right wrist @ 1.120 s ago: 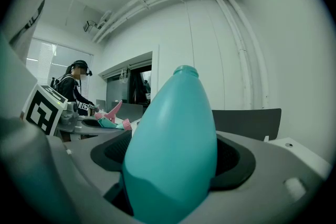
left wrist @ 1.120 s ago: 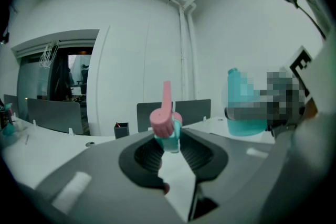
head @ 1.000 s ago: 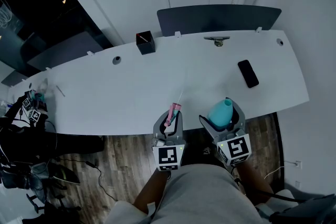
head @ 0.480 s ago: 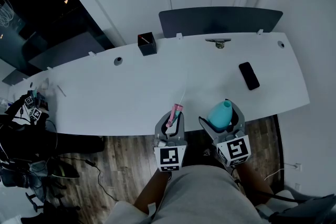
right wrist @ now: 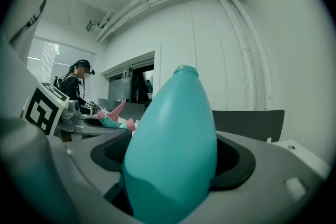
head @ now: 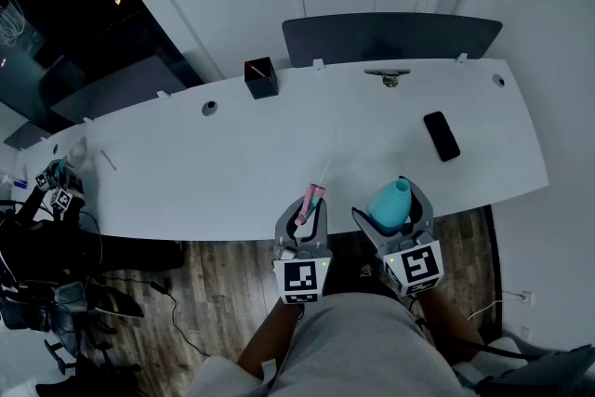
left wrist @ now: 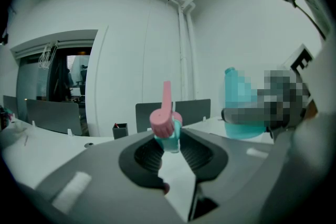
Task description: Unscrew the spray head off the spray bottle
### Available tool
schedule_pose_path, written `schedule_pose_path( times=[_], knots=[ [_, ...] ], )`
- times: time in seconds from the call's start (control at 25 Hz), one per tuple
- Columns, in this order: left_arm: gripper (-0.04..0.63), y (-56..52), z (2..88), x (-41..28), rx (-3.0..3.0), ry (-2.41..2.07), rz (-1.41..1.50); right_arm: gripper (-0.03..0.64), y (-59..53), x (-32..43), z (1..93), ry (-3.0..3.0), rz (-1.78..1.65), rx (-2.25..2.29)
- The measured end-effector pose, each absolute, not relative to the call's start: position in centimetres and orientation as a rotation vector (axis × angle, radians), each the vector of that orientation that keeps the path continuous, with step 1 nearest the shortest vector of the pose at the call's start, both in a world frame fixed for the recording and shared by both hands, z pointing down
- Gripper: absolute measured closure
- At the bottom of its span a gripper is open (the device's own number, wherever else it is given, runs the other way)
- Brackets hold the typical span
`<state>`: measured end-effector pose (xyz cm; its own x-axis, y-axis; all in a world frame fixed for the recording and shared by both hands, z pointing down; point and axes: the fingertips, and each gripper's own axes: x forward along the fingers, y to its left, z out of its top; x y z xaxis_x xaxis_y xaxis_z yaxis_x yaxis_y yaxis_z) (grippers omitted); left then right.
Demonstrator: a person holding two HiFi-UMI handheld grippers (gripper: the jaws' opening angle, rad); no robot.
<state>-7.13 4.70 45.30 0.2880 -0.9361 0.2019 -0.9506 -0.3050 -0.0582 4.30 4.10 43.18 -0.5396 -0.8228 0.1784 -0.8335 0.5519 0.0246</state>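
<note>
Since nothing has shifted over the past second, the real news is what the two claws already hold apart. Nearest the person, the left claw [head: 303,217] is clamped on the spray head [head: 309,197]. In the left gripper view, the pink cap and teal collar sit pinched between the ribbed pads with the trigger standing up [left wrist: 166,122]. Just beside it, but not touching, the right claw [head: 394,217] grips the teal spray bottle [head: 390,198] around its body. In the right gripper view, the bare neck of the bottle [right wrist: 173,149] points up with nothing screwed on. Both claws sit where they were a second ago, at the near edge of the white bench [head: 232,163], so the head looks to be already off and the unscrewing done. All that seems left is to set the two parts down. Further out on the bench lie a dark phone [head: 441,135] and a black pot [head: 260,77], with a dark screen [head: 390,34] along the far edge.
</note>
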Motion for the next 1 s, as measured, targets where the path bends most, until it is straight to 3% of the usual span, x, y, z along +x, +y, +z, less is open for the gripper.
schedule_pose_path(
  times=[1.0],
  knots=[
    [0.506, 4.01, 45.5, -6.59, 2.472, -1.795, 0.328, 0.164, 3.47, 3.98, 42.96, -2.631, 0.075, 1.388]
  ],
)
